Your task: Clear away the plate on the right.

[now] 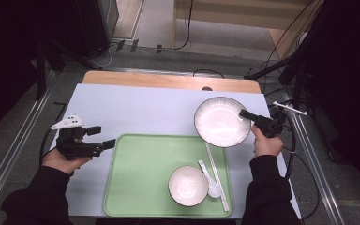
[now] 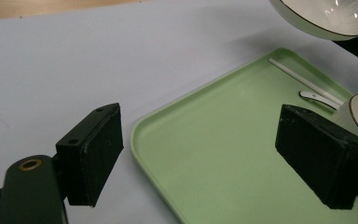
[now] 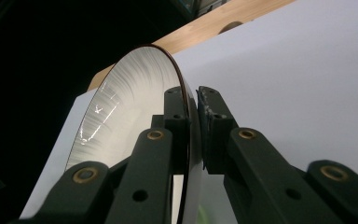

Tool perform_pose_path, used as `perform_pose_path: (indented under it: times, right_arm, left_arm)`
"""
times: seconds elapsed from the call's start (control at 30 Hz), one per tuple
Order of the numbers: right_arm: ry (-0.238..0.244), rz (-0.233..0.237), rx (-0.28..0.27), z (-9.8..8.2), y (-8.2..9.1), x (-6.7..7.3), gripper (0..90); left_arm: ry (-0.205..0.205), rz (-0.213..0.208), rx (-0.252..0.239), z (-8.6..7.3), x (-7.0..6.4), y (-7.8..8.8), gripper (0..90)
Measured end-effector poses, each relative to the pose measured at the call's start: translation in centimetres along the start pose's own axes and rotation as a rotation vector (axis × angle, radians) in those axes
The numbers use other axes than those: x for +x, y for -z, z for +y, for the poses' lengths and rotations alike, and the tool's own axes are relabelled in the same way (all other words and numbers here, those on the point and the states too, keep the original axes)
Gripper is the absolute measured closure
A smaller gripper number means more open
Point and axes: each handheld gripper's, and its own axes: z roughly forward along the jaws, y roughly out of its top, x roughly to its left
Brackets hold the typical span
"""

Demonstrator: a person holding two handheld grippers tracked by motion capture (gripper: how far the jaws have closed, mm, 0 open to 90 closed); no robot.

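Large bowl (image 1: 221, 121) was the piece in hand, pinched at its right rim by the right hand-held gripper (image 1: 243, 114) and held above the far right corner of the green tray (image 1: 140, 183). Nearest the person, at the tray's near right, sat a small bowl (image 1: 188, 185) with a white spoon (image 1: 208, 180) just to its right and a pair of chopsticks (image 1: 216, 176) lying along the tray's right edge. To the left of the tray, over the pale counter (image 1: 136, 110), the left hand-held gripper (image 1: 102, 138) hung with its jaws spread wide and nothing between them; in the left gripper view the same tray (image 2: 223, 154) lay ahead of the pads. Farther off, the right gripper view showed the jaws shut tight on the thin wall of the large bowl (image 3: 121, 116), one pad inside and one outside.

A rim pinch on a wide, smooth dish seemed likely to let it swing, so the step probably called for a level, slow carry, keeping the bowl clear of the chopsticks. The free gripper looked well placed to steady the tray or to take the opposite rim before setting down. Lowering it flat, foot first, and releasing only once it rested would likely avoid a clatter.
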Motion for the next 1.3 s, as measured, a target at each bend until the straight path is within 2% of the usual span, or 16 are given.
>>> perform_pose_path:
  times: [0.23,0.37,0.43,0.63,0.8,0.87,1.0,1.1,1.17,1.2,1.3]
  right_arm:
    - [0.014,0.029,0.034,-0.3,-2.0,2.0,84.0]
    - [0.014,0.037,0.062,-0.7,-3.6,3.1,84.0]
    - [0.009,0.047,0.075,-0.9,-4.3,3.5,84.0]
    - [0.011,0.077,0.096,-1.5,-6.1,4.9,84.0]
    - [0.022,0.091,0.110,-2.0,-7.1,6.2,83.9]
    - [0.022,0.101,0.118,-2.2,-7.4,6.6,83.9]
    - [0.017,0.116,0.127,-2.6,-8.0,7.4,83.9]
    - [0.018,0.125,0.133,-2.9,-8.5,7.9,83.8]
    - [0.016,0.137,0.144,-3.1,-8.9,8.2,83.8]
    - [0.020,0.141,0.143,-3.2,-9.0,8.3,83.8]
    - [0.019,0.146,0.143,-3.5,-9.2,8.8,83.7]
  left_arm:
    - [0.028,-0.031,0.025,1.3,-1.0,-1.6,13.7]
    - [0.054,-0.062,0.010,2.0,-1.3,-2.6,13.4]
    - [0.071,-0.063,0.002,2.3,-1.6,-3.0,14.9]
    - [0.073,-0.068,-0.005,3.3,-2.4,-4.3,23.9]
    - [0.066,-0.047,-0.007,4.1,-3.3,-5.7,30.0]
    - [0.083,-0.045,-0.005,4.3,-3.5,-6.3,31.3]
    - [0.138,-0.039,-0.031,4.6,-3.7,-7.5,35.1]
    - [0.128,-0.018,-0.007,4.8,-4.1,-8.6,36.5]
    - [0.145,-0.011,0.002,4.9,-4.3,-9.3,38.7]
    - [0.170,-0.018,-0.003,5.0,-4.3,-9.6,39.8]
    - [0.182,-0.004,-0.016,5.1,-4.7,-10.2,44.1]
